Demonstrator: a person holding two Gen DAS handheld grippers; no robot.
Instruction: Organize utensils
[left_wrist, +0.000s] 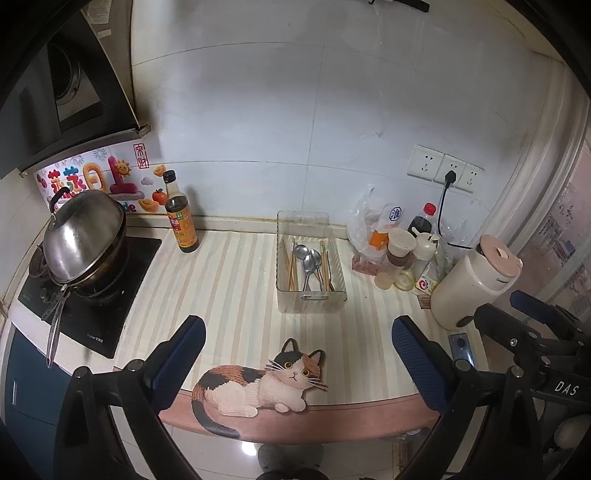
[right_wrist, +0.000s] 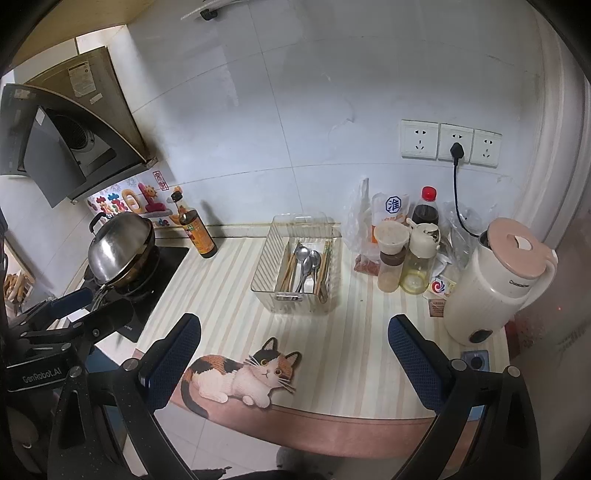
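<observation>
A: Both claws hang wide apart, holding nothing: left claw, right claw, back at the tabletop edge.

B: Spoons and chopsticks already lie in the clear tray.

A: Tray's light, I reckon; a clumsy reach could shove it toward the oil bottle.

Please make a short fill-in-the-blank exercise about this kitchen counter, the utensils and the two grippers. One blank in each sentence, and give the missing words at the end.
1. The spoons and chopsticks lie inside a clear plastic ____.
2. Both the left gripper and the right gripper are ____ and hold nothing.
3. The picture on the striped mat shows a ____.
4. The wok on the stove is covered by a metal ____.

Missing words: basket; open; cat; lid
</observation>
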